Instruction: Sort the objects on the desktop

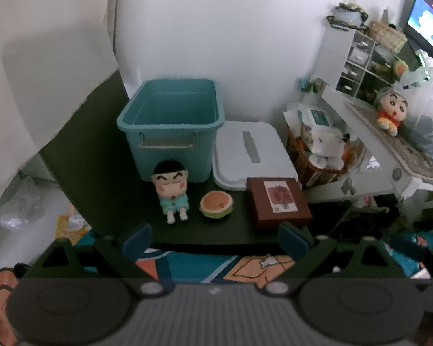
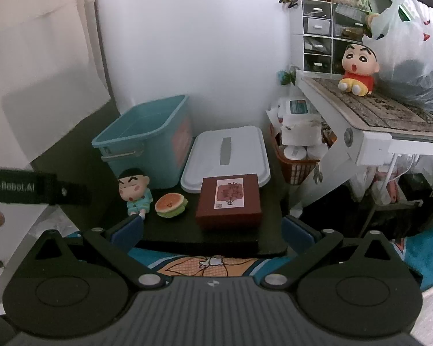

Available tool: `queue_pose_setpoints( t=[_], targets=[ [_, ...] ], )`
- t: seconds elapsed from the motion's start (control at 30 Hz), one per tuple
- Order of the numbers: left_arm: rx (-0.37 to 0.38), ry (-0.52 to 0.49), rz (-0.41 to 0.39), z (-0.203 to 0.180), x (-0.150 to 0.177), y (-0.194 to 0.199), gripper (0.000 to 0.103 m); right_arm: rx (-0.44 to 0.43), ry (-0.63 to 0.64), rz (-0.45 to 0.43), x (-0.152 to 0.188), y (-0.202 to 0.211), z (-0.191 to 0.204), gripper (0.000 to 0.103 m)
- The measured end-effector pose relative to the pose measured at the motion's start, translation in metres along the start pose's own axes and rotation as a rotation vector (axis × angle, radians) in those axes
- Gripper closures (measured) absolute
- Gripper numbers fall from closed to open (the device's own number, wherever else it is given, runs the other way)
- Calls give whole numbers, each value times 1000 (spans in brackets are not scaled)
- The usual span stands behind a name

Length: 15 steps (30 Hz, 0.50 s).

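Both claws hang spread wide and empty over the table's near edge: left gripper [image 1: 215, 240], right gripper [image 2: 212, 229]. On the dark table [image 2: 173, 230], cartoon boy figurine [image 1: 171, 191] leans against the open teal bin [image 1: 170, 121], melon-slice toy [image 1: 216, 204] just beside it, brown box [image 1: 277, 201] touching the white lid [image 1: 245, 155].

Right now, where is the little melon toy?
The melon toy sits on the dark table, between the doll in blue pajamas on its left and the brown box on its right, before the teal bin.
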<state>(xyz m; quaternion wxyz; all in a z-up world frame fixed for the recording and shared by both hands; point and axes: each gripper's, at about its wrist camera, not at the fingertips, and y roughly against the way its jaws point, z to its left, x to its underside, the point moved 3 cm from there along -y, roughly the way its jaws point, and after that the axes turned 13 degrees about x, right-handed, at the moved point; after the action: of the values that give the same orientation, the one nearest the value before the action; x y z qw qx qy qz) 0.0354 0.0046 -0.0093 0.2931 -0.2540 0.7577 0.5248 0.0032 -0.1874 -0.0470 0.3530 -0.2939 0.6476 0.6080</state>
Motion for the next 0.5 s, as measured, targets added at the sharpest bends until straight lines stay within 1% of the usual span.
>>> queue_pose_setpoints(
  t=[0.17,0.37,0.5],
  targets=[
    [-5,-7,1,1,-3,-1,7,6,-11,32,4,-13,-1,0],
    [-1,-15,8,0,-5,-4,7,-19,-10,21,3,-13,4,0],
    [2,-18,3,1,-7,-7,7,-26,-14,30,4,-15,3,0]
  ],
)
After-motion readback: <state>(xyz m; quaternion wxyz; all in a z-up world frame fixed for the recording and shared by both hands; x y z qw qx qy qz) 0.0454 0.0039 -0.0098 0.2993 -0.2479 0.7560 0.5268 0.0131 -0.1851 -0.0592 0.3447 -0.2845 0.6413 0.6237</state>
